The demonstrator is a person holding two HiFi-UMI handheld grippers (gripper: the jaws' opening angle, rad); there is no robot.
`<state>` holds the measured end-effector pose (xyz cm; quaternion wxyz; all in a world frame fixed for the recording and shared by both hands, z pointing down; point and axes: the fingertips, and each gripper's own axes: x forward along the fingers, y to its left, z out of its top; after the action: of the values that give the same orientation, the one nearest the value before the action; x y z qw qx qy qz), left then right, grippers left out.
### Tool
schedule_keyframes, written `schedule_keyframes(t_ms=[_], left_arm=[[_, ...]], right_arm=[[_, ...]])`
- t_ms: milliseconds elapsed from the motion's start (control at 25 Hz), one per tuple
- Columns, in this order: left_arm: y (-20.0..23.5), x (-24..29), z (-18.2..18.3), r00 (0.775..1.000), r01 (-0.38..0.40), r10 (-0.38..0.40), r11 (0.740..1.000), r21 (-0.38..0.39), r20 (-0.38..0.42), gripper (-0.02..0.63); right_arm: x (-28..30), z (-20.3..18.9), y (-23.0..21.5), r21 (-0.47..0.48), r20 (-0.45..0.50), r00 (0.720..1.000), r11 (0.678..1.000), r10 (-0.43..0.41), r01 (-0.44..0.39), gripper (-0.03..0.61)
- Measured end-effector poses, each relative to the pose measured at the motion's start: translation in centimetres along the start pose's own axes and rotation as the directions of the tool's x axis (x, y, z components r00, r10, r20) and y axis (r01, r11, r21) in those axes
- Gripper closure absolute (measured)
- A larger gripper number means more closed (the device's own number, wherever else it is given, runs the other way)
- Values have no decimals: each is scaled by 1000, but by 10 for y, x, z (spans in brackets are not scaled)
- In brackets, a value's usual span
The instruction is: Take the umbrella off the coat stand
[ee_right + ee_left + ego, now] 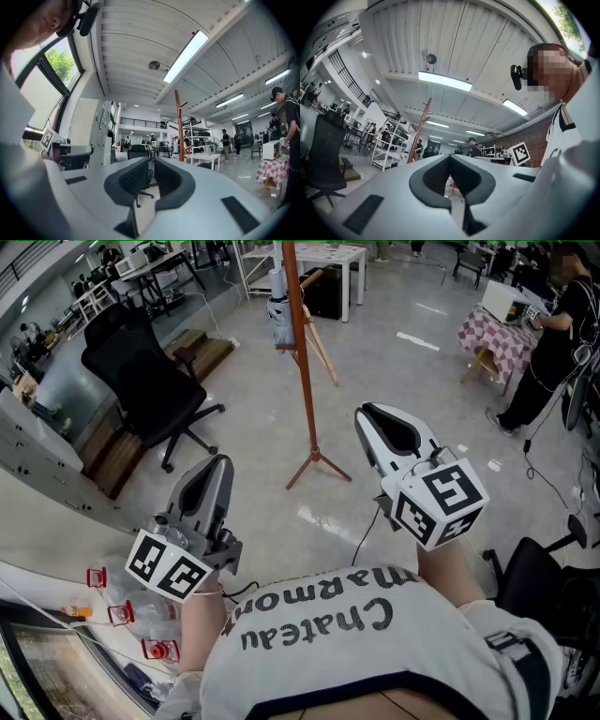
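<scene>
Two-handed, hovering left gripper and right gripper, fingers together and empty, needing opening before closing round pale folded umbrella well beyond fingertips on reddish-brown wooden coat stand.

Bright, even indoor light fills every view. Long light strips glow on the ceiling in both gripper views, slightly blown out. Daylight comes in through a window at the left of the right gripper view. In the head view the glossy floor carries pale streaks of glare, and shadows are faint and soft. Both gripper views are fisheye, with black corners and bowed lines towards the edges. The stand is sharp.
</scene>
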<state>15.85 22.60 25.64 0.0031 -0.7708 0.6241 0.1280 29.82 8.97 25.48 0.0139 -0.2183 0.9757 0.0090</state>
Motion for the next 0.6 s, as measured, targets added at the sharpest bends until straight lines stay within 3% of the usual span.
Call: schedule_keyframes(t_ms=[400, 600], left_arm=[[-7, 8, -9, 1000, -6, 6, 1000, -7, -1, 590], [-11, 18, -17, 1000, -7, 7, 1000, -16, 24, 591]], right_arm=[[-1, -8, -12, -59, -25, 1000, 998, -8, 6, 522], [1, -11, -19, -39, -26, 999, 998, 47, -48, 522]])
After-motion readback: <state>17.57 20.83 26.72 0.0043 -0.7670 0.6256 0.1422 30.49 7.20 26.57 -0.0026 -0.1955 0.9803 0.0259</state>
